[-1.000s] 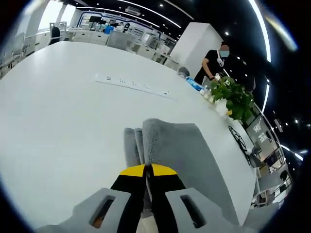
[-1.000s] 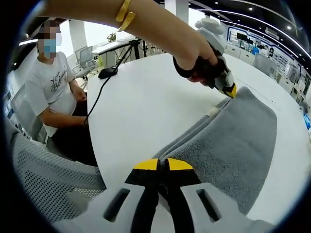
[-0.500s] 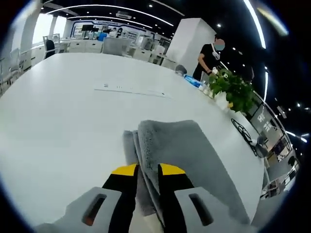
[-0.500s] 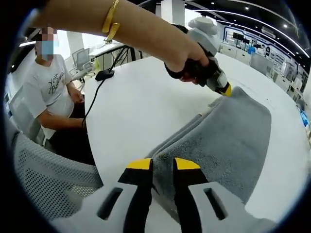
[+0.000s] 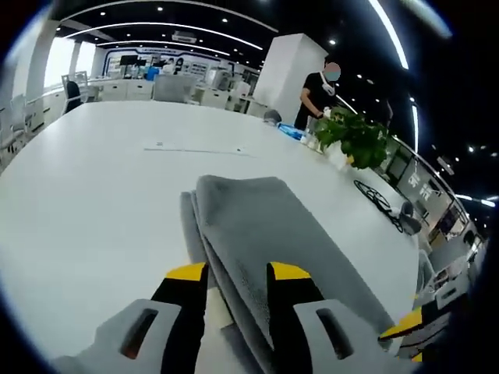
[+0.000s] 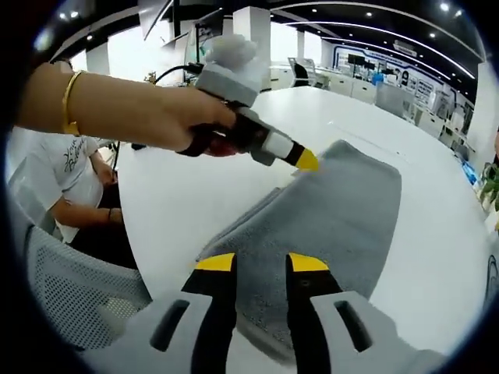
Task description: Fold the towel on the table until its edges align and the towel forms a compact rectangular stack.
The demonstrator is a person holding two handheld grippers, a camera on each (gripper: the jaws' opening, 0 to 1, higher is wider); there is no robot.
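- One white table (image 5: 86,195) carries the whole scene, a broad pale surface with the work lying near its close edge.
- On it the grey towel (image 5: 257,226) lies flat, already doubled into a long layered strip; stacked edges show along its left side in the left gripper view, and in the right gripper view its layers run away toward the far end (image 6: 343,202).
- Beyond the towel stand a leafy plant (image 5: 355,140) and a person in dark clothes (image 5: 316,86), well apart from the work; a seated person in a white shirt (image 6: 54,187) and a mesh chair (image 6: 70,296) sit beside the table.
- The left gripper (image 5: 230,273) has its jaws spread, the towel's near end lying between them, not pinched; in the right gripper view it hangs just over the far corner (image 6: 306,161), held by a hand (image 6: 168,125).
- The right gripper (image 6: 260,263) is likewise parted, astride the towel's other end without clamping it.
- Judgement: a fold looks just laid down and let go, so the task seems mid-way; the strip is long, not yet compact.
- Next likely calls for re-pinching one short end, all layers together, and carrying it over to the opposite end, edges matched.
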